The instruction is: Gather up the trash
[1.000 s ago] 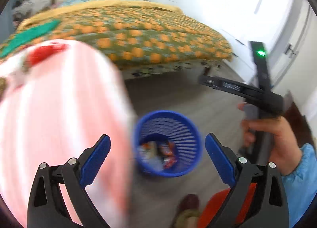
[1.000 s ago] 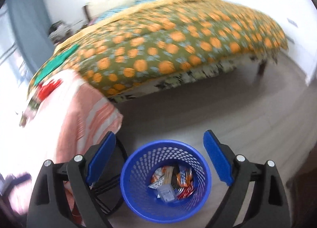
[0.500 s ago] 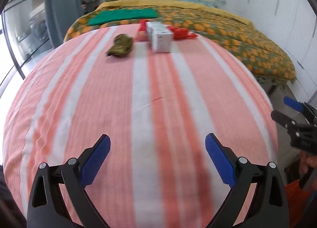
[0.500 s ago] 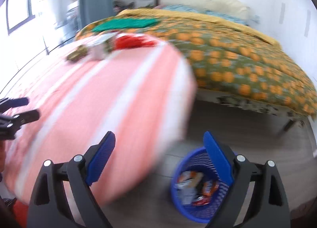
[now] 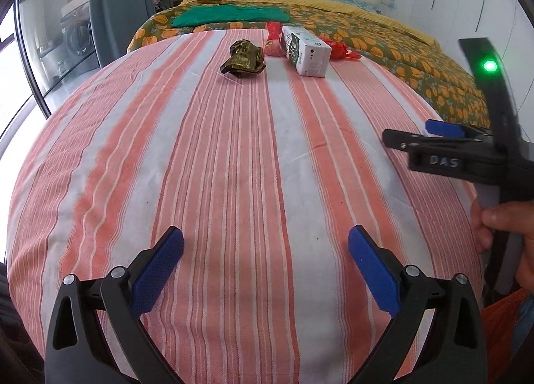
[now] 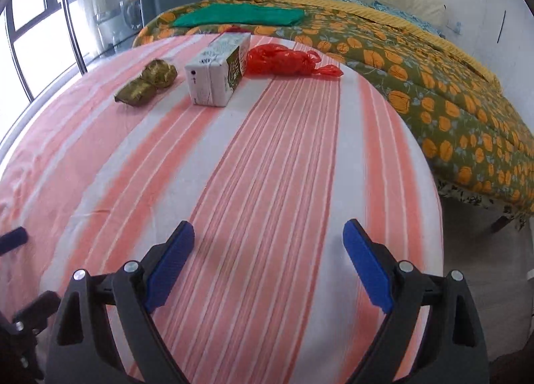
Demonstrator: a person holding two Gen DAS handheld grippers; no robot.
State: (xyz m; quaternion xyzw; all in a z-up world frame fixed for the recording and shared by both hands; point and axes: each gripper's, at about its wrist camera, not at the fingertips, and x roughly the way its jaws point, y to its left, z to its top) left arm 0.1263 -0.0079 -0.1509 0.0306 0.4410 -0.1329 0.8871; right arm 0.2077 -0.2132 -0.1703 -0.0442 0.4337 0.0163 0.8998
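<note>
Trash is not between any jaws now: the left gripper (image 5: 265, 262) and the right gripper (image 6: 268, 258) both stand released and empty, hovering above the near part of the round table covered with a pink-and-white striped cloth (image 5: 233, 183). Three pieces lie close together at the far edge of this table: a crumpled olive-gold foil wrapper (image 6: 147, 83), a white and green paper carton lying on its side (image 6: 218, 70), and a knotted red plastic bag (image 6: 287, 60) just beside the carton. The bin does not show in these views. To do the reach well, I judge that each gripper should take a different piece, the right one the red bag and the left one the wrapper, coming low so the pads close around the soft material without pinching the cloth.
</note>
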